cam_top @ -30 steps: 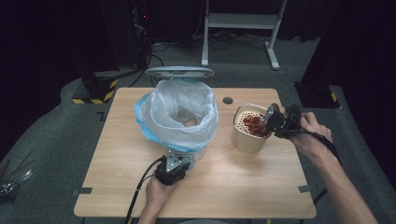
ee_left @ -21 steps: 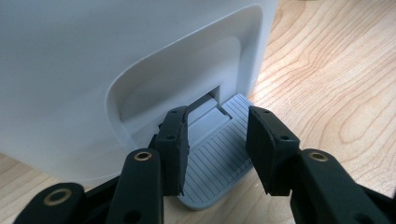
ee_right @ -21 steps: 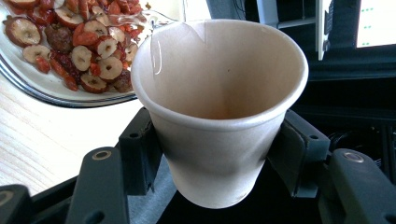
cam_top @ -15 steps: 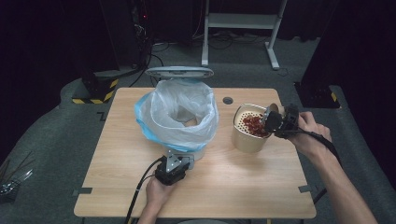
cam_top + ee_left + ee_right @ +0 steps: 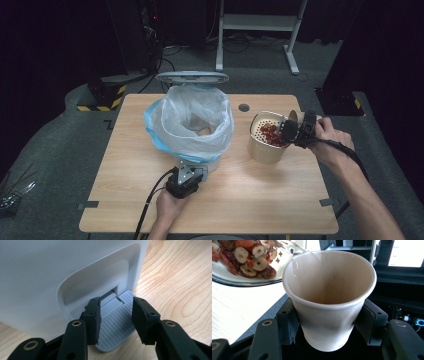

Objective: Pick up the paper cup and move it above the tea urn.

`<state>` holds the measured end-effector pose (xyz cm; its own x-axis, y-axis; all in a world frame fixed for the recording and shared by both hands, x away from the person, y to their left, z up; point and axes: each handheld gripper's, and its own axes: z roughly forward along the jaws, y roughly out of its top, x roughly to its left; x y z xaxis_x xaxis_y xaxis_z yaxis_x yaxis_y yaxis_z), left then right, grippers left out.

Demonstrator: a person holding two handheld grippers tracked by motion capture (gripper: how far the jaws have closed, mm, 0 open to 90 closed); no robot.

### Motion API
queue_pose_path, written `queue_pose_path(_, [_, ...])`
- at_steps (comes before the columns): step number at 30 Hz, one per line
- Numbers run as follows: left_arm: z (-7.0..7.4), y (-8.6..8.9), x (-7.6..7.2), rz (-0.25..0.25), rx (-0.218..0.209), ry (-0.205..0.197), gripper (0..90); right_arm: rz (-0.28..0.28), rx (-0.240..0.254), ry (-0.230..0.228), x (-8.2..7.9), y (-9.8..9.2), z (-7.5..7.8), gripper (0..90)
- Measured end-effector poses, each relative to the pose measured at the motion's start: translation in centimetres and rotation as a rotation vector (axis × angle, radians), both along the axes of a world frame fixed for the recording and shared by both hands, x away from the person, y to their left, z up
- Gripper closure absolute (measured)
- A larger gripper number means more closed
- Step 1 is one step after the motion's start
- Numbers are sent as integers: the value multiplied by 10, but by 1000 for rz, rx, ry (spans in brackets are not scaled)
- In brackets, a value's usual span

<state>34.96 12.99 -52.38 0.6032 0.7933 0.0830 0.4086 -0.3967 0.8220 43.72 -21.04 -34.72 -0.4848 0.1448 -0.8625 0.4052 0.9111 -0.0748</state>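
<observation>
Right now: right gripper point(image 5: 289, 129) clamps brown paper cup point(image 5: 329, 297), jaws pressing cup's two sides, wall slightly dented. Cup tipped over near-right rim of beige container point(image 5: 263, 146) on right part of wooden table point(image 5: 250, 200); strainer insert inside holds red dried fruit slices point(image 5: 249, 260). Left gripper point(image 5: 116, 315) at table's near middle, jaws narrowly parted, astride grey ribbed pedal point(image 5: 113, 327) of white pedal bin point(image 5: 192, 127); whether pads press pedal, cannot tell. Bin lined with plastic bag point(image 5: 200, 112), lid point(image 5: 191, 77) raised.
</observation>
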Motion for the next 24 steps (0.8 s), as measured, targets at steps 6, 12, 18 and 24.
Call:
queue_pose_path(6, [0, 0, 0, 0, 0, 0, 590, 4, -30, -7, 1, 2, -1, 409])
queue_pose_path(12, [0, 0, 0, 1, 0, -1, 590, -19, -45, 5, 4, -2, -2, 412])
queue_pose_path(18, [0, 0, 0, 0, -1, 1, 590, 26, -37, -11, -1, 14, 3, 424])
queue_pose_path(24, [0, 1, 0, -3, 5, 2, 590, -6, -29, -5, -1, 9, 0, 440])
